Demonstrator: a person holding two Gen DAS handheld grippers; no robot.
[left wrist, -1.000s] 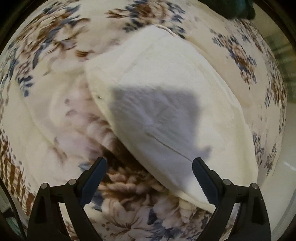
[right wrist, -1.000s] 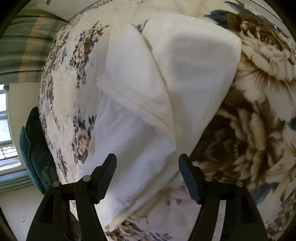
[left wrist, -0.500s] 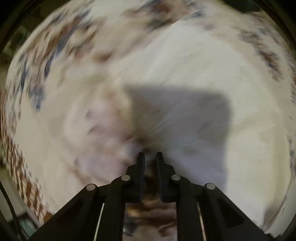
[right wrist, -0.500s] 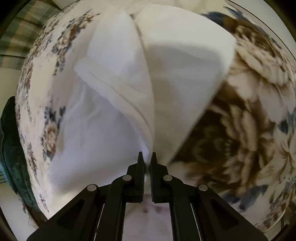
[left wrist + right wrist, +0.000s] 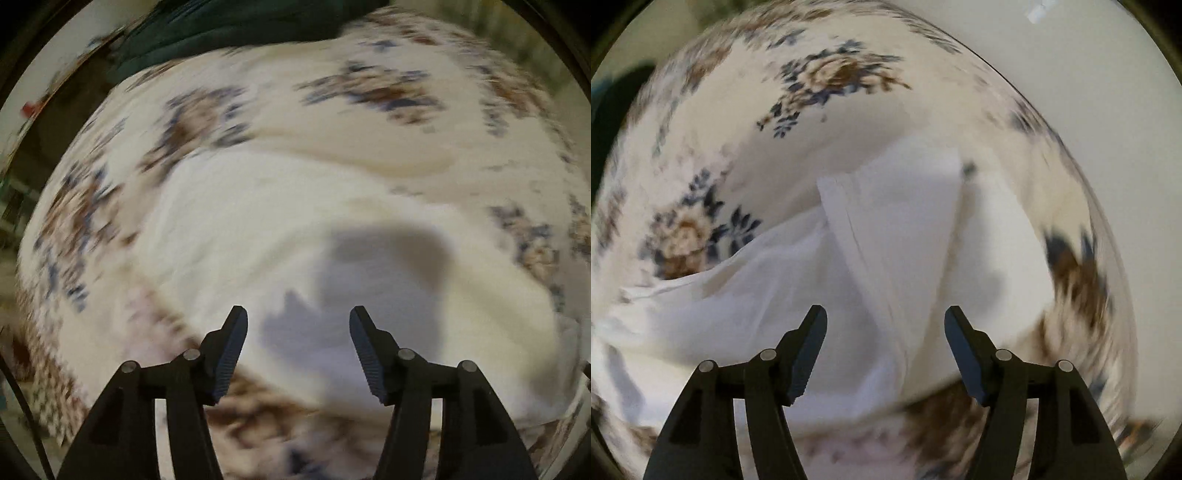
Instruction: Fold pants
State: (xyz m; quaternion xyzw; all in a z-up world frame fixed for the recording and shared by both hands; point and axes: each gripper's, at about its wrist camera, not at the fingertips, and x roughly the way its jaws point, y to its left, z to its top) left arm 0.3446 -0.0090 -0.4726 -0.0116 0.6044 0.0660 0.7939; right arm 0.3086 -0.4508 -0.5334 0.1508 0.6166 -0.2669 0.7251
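Hovering released, jaws apart: left gripper [image 5: 297,332] and right gripper [image 5: 884,332], above white folded cotton pants [image 5: 894,236] on floral bedspread [image 5: 827,77].

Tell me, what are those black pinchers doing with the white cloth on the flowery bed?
A person holds a gripper in each hand and is folding white pants on a flowery bedspread. Right now the left gripper and the right gripper are both open, with nothing between their fingers. The pants lie on the bedspread, with one part folded over another. Both pictures are blurry, so the grippers seem to be moving.
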